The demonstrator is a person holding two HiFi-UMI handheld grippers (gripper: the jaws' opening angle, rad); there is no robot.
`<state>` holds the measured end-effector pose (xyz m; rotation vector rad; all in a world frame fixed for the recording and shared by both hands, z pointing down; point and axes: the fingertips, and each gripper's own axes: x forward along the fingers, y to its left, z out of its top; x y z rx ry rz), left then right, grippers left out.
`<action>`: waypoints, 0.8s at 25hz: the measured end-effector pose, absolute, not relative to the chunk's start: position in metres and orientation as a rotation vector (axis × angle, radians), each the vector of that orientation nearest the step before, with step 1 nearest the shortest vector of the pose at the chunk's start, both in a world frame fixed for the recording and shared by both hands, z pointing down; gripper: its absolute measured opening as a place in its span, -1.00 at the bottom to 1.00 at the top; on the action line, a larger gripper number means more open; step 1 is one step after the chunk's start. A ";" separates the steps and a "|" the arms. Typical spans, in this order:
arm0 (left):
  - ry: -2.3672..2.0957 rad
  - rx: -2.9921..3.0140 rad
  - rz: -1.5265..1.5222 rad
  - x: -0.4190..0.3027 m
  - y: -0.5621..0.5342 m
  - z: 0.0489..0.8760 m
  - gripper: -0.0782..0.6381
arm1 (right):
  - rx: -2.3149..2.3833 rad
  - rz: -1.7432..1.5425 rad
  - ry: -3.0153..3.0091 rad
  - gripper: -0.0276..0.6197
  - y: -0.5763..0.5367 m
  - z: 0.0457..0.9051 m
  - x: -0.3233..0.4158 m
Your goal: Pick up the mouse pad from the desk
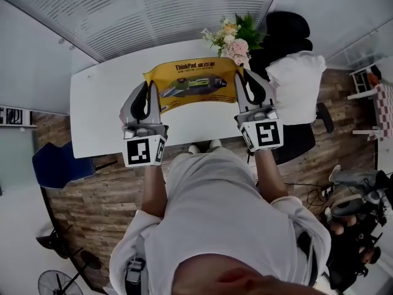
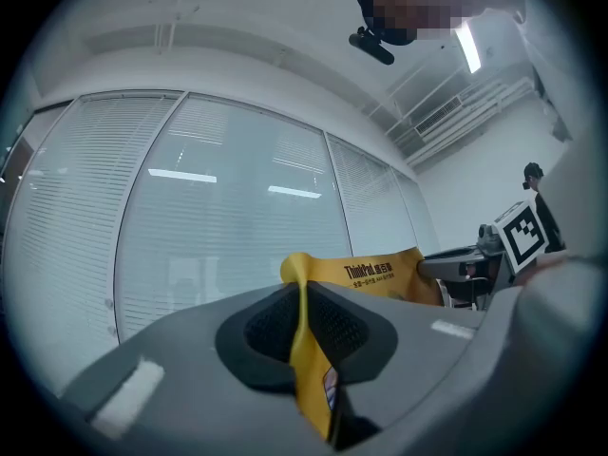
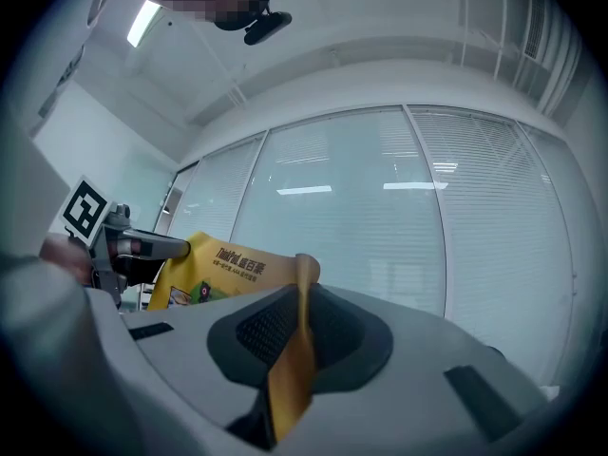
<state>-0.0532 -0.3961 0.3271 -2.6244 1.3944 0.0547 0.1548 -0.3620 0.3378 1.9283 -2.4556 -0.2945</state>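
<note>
left claw (image 1: pixel 147 90) and right claw (image 1: pixel 250 80) each clamp a mouse pad (image 1: pixel 191 83) end, above the desk (image 1: pixel 98 109).

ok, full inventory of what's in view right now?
mouse pad: one, yellow with print, held up off the desk between both grippers
desk: one, white, under the pad
flowers: one bunch, pink, white and green, desk's far edge
office chair: one, black, right of the desk
chair: one, blue, left of the desk
fan: one, dark, floor at lower left
left gripper: one, grey, shut on the pad's left edge
right gripper: one, grey, shut on its right edge
</note>
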 end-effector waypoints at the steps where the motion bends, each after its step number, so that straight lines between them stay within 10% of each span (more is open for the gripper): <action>1: 1.394 -2.621 0.058 -0.053 -0.394 0.325 -0.71 | 1.931 -0.299 -2.459 -0.78 -0.360 0.335 0.155; 20: 1.392 -2.589 0.042 -0.050 -0.384 0.316 -0.70 | 1.931 -0.306 -2.504 -0.80 -0.356 0.328 0.153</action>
